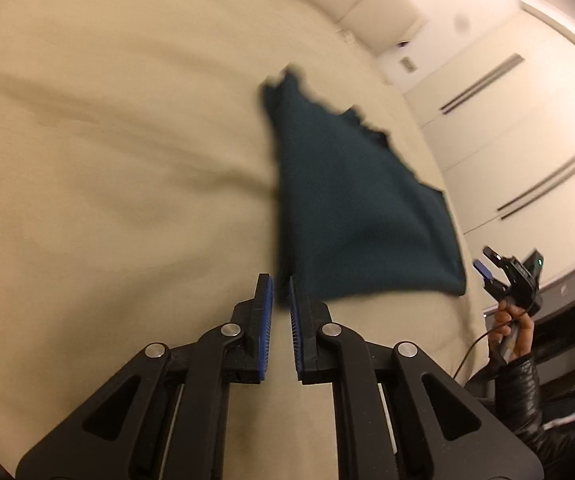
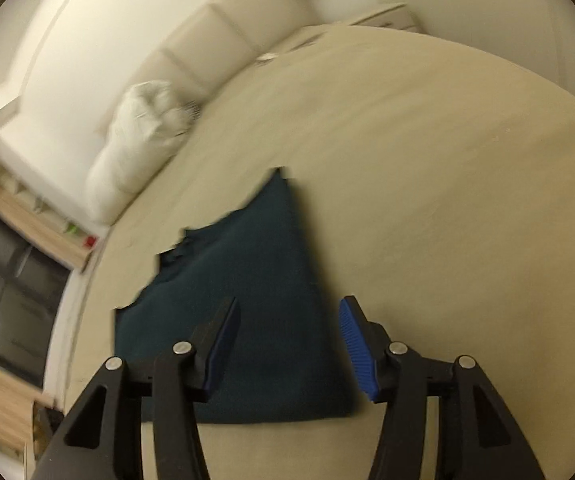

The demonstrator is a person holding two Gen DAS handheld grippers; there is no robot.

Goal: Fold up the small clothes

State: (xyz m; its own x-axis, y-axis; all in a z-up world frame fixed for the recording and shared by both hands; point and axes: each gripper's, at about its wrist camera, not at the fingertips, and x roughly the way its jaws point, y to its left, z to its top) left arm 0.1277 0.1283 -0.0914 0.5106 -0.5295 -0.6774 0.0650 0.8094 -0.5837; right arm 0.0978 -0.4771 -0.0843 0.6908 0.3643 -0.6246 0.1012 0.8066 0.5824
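Note:
A dark teal garment [image 1: 351, 204] lies folded and flat on a beige bed [image 1: 107, 180]. It also shows in the right wrist view [image 2: 255, 280]. My left gripper [image 1: 281, 294] sits at the garment's near left corner, its jaws a narrow gap apart with a bit of the cloth's edge seeming to lie between the tips. My right gripper [image 2: 289, 312] is open wide and empty above the garment's near edge. It also shows in the left wrist view [image 1: 487, 268], held in a hand off the bed's right side.
A white pillow [image 2: 139, 148] lies at the head of the bed against a padded headboard [image 2: 223, 28]. White wardrobe doors [image 1: 507, 120] stand beyond the bed's right edge. A dark window [image 2: 11, 292] and a wooden shelf are at the left.

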